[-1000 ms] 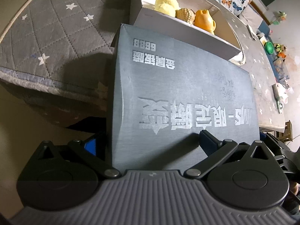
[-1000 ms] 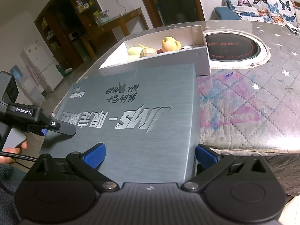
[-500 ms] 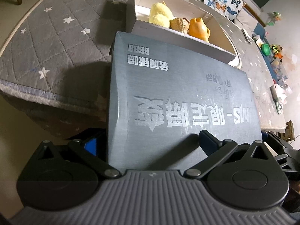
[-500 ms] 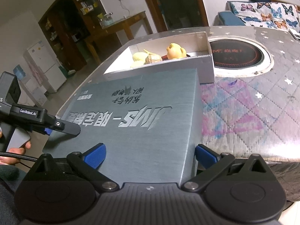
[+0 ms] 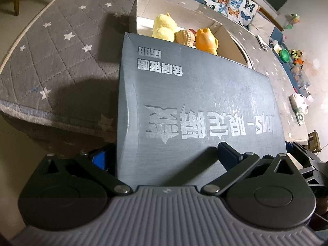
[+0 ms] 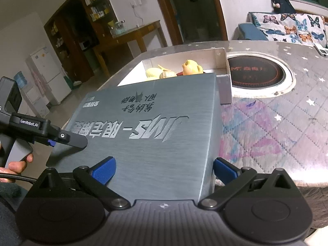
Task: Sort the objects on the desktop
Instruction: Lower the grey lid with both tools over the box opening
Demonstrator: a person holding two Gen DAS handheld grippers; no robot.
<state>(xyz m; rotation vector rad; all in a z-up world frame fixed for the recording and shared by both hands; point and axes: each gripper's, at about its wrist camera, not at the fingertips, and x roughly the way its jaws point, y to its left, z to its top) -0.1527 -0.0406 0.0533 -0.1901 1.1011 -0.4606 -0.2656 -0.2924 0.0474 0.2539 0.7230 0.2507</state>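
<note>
Both grippers were on the flat grey cardboard lid with silver lettering point(image 5: 196, 110), carried level above the near edge of the round table under its grey star-print quilted cloth point(image 5: 51, 57). The left gripper point(image 5: 162, 155) clamped the lid's near left corner, one blue-padded finger under the edge and the other over the top face; the right gripper point(image 6: 164, 167) straddled the near right corner the same way, its jaws closed on the lid. The lid's far edge hung over the near wall of the open white cardboard box point(image 6: 223, 65), which sat on the table just left of the round black inset cooktop point(image 6: 258, 73). Inside the box, partly hidden by the lid, lay a fluffy yellow plush toy point(image 5: 164, 28), a tan knobbly ball point(image 5: 184, 38) and an orange rubber animal figure point(image 5: 206, 40). By my reckoning the step in hand was capping the box, and that called for care: both ends needed to travel forward together, so the lid stayed square to the box and did not twist between two grips. The far rim should clear the toys, since the orange figure stood tallest and might snag. It would pay to line the corners up first, then lower evenly and release only when the lid sat on all four walls. A one-sided drop could jam it crooked.
</note>
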